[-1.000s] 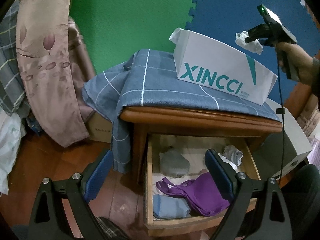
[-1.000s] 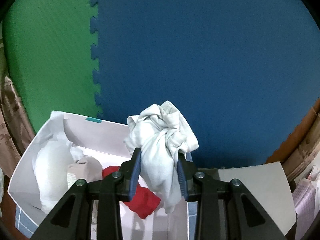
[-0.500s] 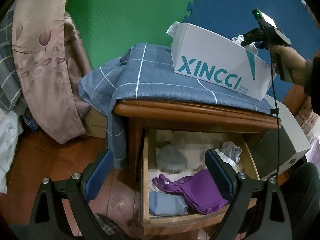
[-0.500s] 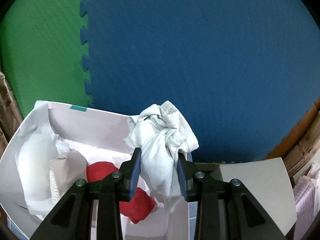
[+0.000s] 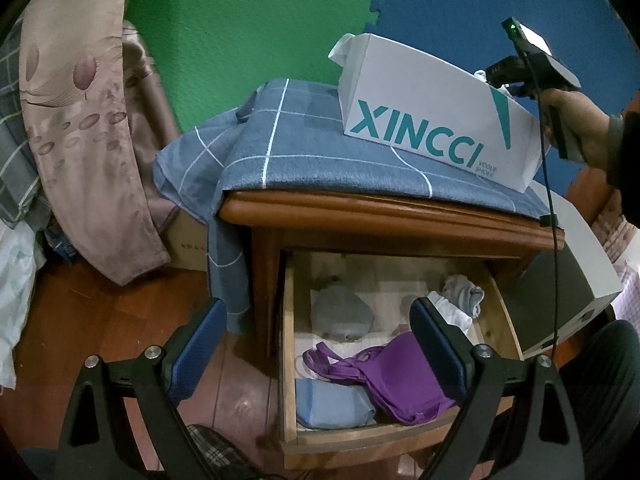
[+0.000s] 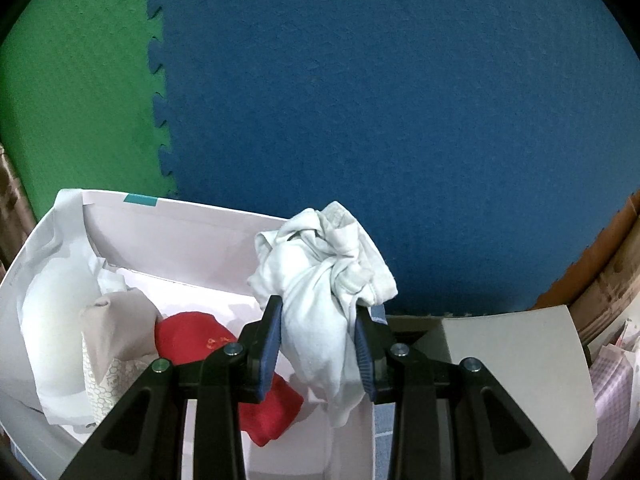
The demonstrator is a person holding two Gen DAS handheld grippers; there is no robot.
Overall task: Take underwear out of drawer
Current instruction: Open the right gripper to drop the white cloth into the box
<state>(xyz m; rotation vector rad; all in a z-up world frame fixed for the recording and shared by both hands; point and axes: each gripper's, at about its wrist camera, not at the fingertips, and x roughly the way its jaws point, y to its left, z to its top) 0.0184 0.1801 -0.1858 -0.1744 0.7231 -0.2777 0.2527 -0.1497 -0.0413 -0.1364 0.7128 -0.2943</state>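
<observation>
My right gripper (image 6: pixel 318 344) is shut on a bunched white underwear (image 6: pixel 320 280) and holds it over the right end of the white XINCCI box (image 6: pixel 180 224). The box holds a red piece (image 6: pixel 192 336), a beige piece (image 6: pixel 116 328) and a white piece (image 6: pixel 48 320). In the left wrist view the right gripper (image 5: pixel 502 76) shows behind the box (image 5: pixel 420 120). My left gripper (image 5: pixel 316 344) is open and empty above the open wooden drawer (image 5: pixel 288 360), which holds a purple bra (image 5: pixel 392 376), a grey piece (image 5: pixel 340 312), a folded blue piece (image 5: pixel 328 404) and a grey-white bundle (image 5: pixel 460 300).
The box stands on a wooden nightstand (image 5: pixel 380 216) covered by a blue checked cloth (image 5: pixel 280 152). A pink curtain (image 5: pixel 80 120) hangs at the left over the wood floor (image 5: pixel 100 312). A white case (image 5: pixel 572 272) stands right of the nightstand. Green and blue foam mats (image 6: pixel 360 100) cover the wall.
My right gripper has moved down and closer over the box with the white underwear still in it. My left gripper has drifted slightly; its jaws stay open.
</observation>
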